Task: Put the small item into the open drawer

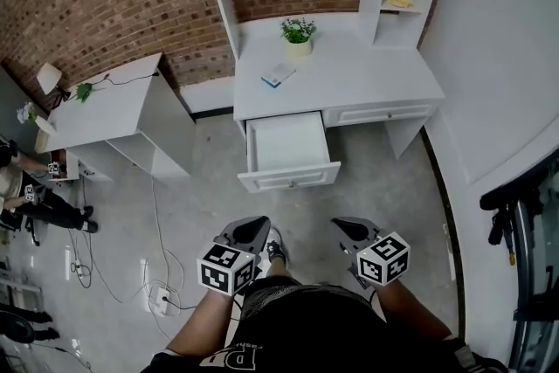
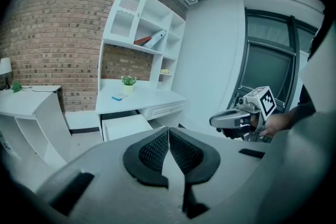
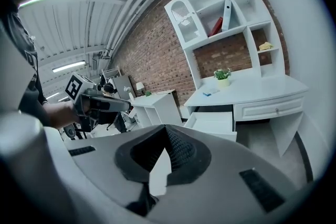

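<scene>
Both tools are carried low at the person's waist with their tips pointing forward at the desk point(image 1: 367, 70). This reads as a carrying posture, before any reach has started. The left gripper point(image 1: 249, 230) has its jaws pressed together with nothing between the pads. The right gripper point(image 1: 354, 228) matches it, pads meeting at the tips and empty. Keeping them clenched makes sense, since nothing needs holding yet.

The small item point(image 1: 278, 75) lies on the desk top, well ahead of both tools and nearer the left gripper's line than the right's. It sits just short of the potted plant point(image 1: 298, 32). The open drawer point(image 1: 288, 144) is pulled out toward the tools and lies between them and the item, so the item would only need to come a short way back and down. The part of the drawer floor that shows is bare.

The item is too small to identify. It is flat and blue-and-white, perhaps a sponge or a thin box. The back of the drawer runs under the desk edge and is hidden. In the head view the person's torso cuts off the lower part of both tools. In each gripper view the tool's own body fills the lower half and hides the floor just beyond its tips.
</scene>
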{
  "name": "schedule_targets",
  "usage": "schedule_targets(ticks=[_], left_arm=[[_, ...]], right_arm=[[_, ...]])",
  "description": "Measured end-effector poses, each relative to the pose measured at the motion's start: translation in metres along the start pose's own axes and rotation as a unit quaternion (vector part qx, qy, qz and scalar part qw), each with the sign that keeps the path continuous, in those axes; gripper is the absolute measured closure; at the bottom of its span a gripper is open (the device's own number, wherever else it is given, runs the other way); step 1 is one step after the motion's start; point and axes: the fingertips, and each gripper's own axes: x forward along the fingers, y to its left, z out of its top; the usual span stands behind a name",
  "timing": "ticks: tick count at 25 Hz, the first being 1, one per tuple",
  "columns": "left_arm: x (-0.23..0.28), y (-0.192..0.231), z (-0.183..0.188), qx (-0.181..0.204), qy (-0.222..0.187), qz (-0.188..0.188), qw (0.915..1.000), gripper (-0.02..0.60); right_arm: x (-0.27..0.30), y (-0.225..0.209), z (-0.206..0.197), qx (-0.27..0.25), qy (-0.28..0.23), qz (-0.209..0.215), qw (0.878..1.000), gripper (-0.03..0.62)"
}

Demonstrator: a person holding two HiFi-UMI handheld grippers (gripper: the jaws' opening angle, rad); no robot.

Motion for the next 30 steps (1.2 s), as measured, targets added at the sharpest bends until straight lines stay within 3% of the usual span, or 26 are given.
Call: schedule_targets(ticks=[6,16,26,30], left_arm=[[0.03,0.054,0.032,-0.004,-0.005,0.001,1.0,0.563],[0.097,0.153,0.096,0.02,0.005,-0.038,0.999,0.563],[0.13,0.252,0.118,0.064,0.02,-0.063,0.9957,0.563],[0.142,0.266,0.113,0.059,0.032,-0.082,0.9944,0.563]], right_arm=[[0.044,-0.027,0.034,-0.005,0.014,-0.011,1.0,0.59],[0.132,-0.072,0.106,0.007,0.022,-0.044,0.999,0.59],[0.213,-0.111,0.151,0.017,0.011,-0.101,0.995,0.59],[0.223,-0.114,0.152,0.027,0.022,-0.111,0.993,0.589]])
